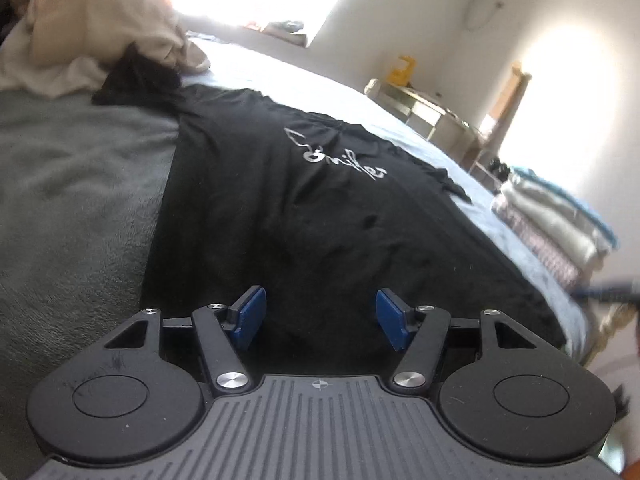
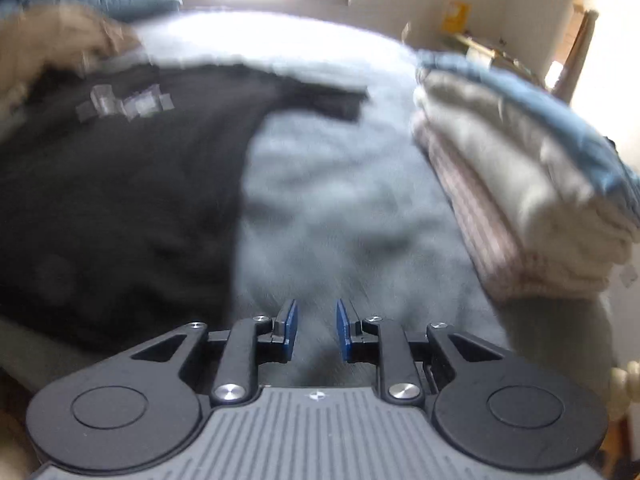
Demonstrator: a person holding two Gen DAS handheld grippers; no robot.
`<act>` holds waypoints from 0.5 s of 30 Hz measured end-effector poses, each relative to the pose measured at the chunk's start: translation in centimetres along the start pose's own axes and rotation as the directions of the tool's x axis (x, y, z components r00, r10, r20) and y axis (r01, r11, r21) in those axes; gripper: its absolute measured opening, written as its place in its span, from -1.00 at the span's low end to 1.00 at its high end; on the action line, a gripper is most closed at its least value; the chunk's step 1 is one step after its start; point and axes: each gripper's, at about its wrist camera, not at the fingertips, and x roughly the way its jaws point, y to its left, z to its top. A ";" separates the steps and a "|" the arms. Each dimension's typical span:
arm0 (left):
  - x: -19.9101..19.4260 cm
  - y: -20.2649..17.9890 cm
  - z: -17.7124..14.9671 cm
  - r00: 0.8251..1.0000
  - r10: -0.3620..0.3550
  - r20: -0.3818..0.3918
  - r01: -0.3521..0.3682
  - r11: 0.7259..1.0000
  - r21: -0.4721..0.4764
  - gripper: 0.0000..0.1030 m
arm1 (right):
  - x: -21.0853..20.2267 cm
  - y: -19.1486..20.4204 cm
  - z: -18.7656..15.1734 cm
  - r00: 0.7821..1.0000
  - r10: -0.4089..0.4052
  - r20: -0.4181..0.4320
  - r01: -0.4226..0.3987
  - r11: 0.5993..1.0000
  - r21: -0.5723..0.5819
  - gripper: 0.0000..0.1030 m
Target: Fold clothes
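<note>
Black T-shirt [image 1: 288, 200] lies between beige heap [image 1: 100, 28] and folded stack [image 2: 520, 184]; both grippers' fingers released.

Black tool [image 1: 318, 318], blue pads [image 1: 252, 314], silver screws

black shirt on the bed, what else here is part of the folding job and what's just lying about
Part of the job:
black shirt, spread flat
folded stack
beige clothes heap
left tongs, open
right tongs, open, nothing between

Lying about:
grey blanket
yellow item on side furniture
</note>
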 end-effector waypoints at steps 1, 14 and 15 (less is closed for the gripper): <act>-0.1 -0.3 -0.3 1.000 0.021 -0.012 -0.021 1.000 0.019 0.19 | -0.1 0.8 0.8 0.999 0.033 0.030 -0.033 0.999 -0.005 -0.55; -6.0 0.5 -5.9 0.995 0.102 -0.018 -0.101 0.994 0.032 0.19 | -0.3 2.8 -7.4 0.980 0.198 -0.003 -0.193 0.959 0.209 -0.57; -6.6 0.4 -5.8 0.995 0.100 -0.008 -0.100 0.995 0.030 0.19 | -1.2 2.5 -8.2 0.984 0.178 -0.016 -0.169 0.959 0.226 -0.57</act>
